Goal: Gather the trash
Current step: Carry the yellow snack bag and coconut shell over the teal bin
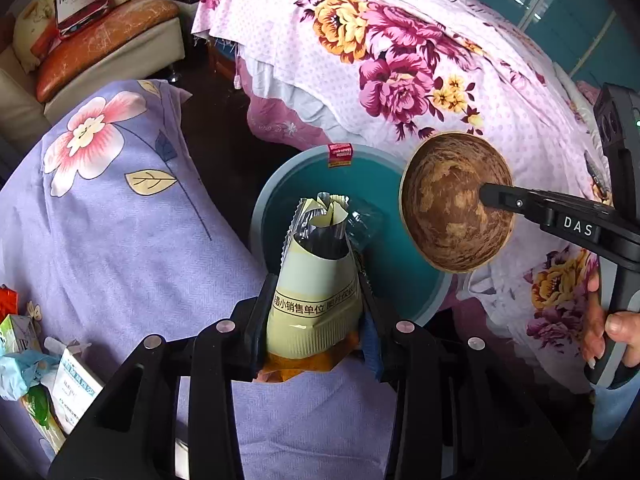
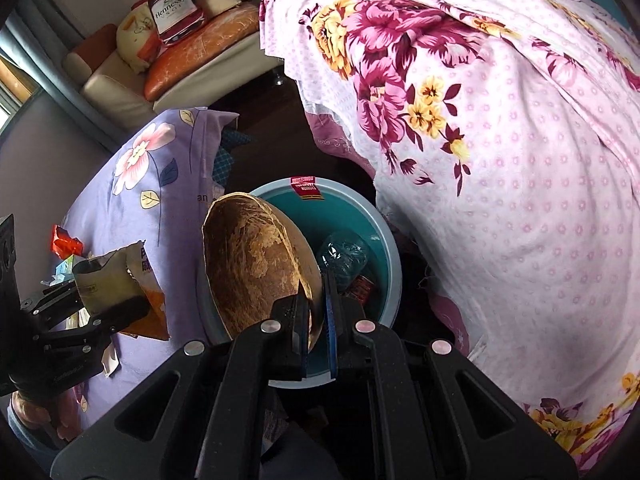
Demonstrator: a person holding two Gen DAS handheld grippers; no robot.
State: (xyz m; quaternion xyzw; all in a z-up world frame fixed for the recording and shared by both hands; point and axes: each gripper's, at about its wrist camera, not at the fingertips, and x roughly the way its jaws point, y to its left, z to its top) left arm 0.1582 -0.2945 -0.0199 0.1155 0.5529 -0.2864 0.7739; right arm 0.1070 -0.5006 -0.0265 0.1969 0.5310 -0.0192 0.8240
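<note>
Teal bin (image 2: 384,248): only the right view shows its bottle (image 2: 342,258).

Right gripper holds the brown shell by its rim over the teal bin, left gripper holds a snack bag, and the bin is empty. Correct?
Not quite: the bin is not empty. The right wrist view shows a crumpled plastic bottle inside it. The rest stands: the right gripper pinches the shell by its rim, and the left gripper holds the snack bag.

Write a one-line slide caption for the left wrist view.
Left hand-held gripper carries a snack bag over the teal bin while the right hand-held gripper brings a coconut shell half.
</note>
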